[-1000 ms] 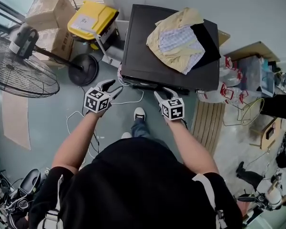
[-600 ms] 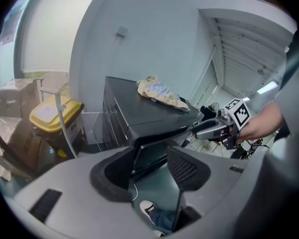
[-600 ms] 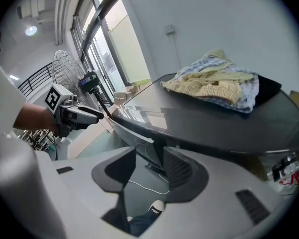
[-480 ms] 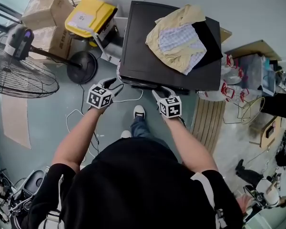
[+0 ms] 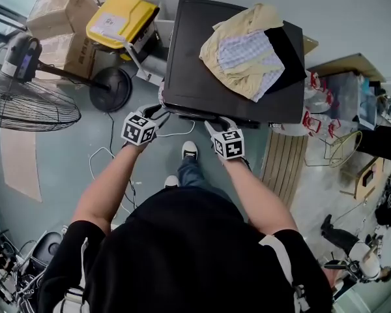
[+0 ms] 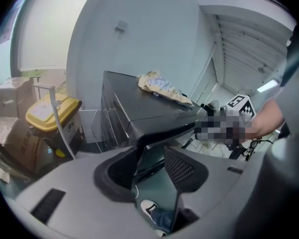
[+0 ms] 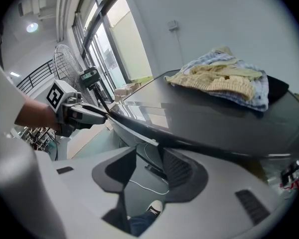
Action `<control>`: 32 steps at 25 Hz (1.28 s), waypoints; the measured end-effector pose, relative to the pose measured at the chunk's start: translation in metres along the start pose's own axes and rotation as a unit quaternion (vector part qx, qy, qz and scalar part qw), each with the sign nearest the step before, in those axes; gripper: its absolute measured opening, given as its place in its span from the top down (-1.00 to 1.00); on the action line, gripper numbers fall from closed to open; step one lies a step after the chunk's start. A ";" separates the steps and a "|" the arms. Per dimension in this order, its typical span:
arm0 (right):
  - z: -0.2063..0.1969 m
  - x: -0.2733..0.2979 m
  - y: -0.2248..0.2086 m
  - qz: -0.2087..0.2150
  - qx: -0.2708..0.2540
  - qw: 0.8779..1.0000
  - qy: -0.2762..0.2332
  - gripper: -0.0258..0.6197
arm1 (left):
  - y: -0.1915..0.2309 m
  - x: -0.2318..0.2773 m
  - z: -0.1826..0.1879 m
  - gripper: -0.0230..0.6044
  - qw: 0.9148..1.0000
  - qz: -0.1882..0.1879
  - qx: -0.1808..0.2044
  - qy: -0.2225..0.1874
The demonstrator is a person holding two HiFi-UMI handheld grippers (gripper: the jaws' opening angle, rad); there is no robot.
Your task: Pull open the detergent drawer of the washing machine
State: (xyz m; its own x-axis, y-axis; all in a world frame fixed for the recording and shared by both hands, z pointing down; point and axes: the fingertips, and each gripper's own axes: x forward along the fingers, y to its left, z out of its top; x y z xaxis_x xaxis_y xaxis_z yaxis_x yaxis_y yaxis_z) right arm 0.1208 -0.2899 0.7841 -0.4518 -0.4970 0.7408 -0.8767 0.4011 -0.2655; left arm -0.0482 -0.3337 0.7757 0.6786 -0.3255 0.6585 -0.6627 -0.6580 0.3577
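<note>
Facing the person, washing machine (image 5: pixel 202 64) stands dark-topped against the wall; detergent drawer not distinguishable on its shadowed front face. Left gripper (image 5: pixel 158 113) sits at the front left corner. Its jaws are wide but have just been closing; the corner edge shows through the gap, pads off it. Right gripper (image 5: pixel 219 122) sits just below the front edge, jaws apart, nothing between. Crumpled clothes (image 5: pixel 244 51) lie on the top. Yellow bin (image 5: pixel 120 21) and fan (image 5: pixel 32 109) stand to the left.
</note>
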 end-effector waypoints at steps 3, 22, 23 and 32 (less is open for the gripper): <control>-0.002 0.001 -0.001 -0.002 -0.002 1.000 0.000 0.41 | -0.001 0.003 -0.001 0.41 1.000 -0.003 0.004 0.001; -0.003 0.003 -0.005 -0.024 -0.017 1.000 0.003 0.60 | -0.002 0.011 -0.005 0.49 1.000 -0.008 0.021 0.010; -0.003 0.003 -0.005 -0.022 -0.018 1.000 0.003 0.61 | -0.003 0.011 -0.005 0.49 1.000 -0.008 0.021 0.009; -0.003 0.003 -0.005 -0.007 -0.043 0.999 0.013 0.65 | -0.002 0.010 -0.004 0.52 1.000 -0.005 0.021 0.016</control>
State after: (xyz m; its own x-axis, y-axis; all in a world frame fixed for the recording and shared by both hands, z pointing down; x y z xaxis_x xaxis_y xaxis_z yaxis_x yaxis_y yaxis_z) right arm 0.1245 -0.2907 0.7893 -0.4344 -0.4835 0.7600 -0.8647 0.4600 -0.2016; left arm -0.0412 -0.3324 0.7842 0.6740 -0.2969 0.6765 -0.6416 -0.6891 0.3368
